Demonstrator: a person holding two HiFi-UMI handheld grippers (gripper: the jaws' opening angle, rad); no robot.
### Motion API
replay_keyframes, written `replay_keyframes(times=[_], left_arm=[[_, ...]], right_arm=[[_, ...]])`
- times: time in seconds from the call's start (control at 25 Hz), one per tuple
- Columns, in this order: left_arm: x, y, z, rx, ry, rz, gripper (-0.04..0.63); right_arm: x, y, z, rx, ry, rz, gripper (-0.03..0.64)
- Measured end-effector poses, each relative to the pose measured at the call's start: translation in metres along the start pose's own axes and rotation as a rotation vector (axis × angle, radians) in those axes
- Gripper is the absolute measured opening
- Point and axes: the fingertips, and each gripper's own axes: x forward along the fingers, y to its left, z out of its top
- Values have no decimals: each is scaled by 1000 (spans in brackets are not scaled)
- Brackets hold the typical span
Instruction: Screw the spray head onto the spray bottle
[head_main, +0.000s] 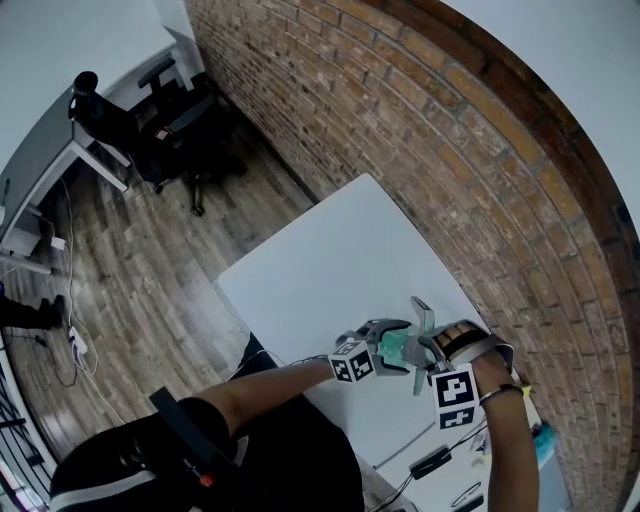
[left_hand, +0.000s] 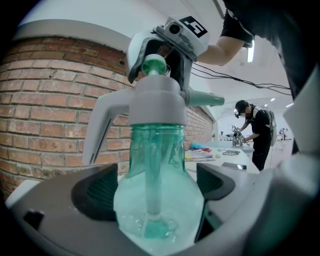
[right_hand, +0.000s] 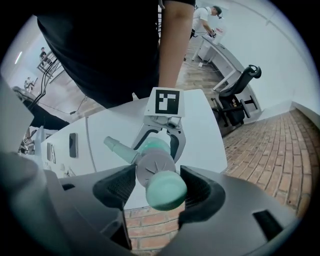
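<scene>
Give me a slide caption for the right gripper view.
Right gripper grips the grey-and-green plastic spray head while the left gripper holds the translucent green plastic bottle above the white table.

The spray bottle (left_hand: 159, 165) between the pads (left_hand: 102, 192) of the left claw (left_hand: 157, 187) is translucent teal-green. The spray head (left_hand: 155, 95) above that claw is light grey; its knob (left_hand: 154, 65) and nozzle (left_hand: 207, 100) are mint green. The pads are black with a fine mesh pattern. The marker cube (right_hand: 165, 102) beyond the right claw (right_hand: 157, 186) is white with black square patterns. The worktop (head_main: 330, 280) below both claws is white. The wall (left_hand: 55, 100) behind the left claw is red-brown brick with pale mortar lines.
</scene>
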Motion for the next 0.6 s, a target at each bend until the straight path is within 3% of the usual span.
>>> replay_keyframes(times=[0.36,0.6], left_arm=[[0,0,0,-3,-3,2,486],[0,0,0,-5,-3,3,486]], right_arm=[[8,0,0,-20,25,7,279],[8,0,-1,65,7,18,279]])
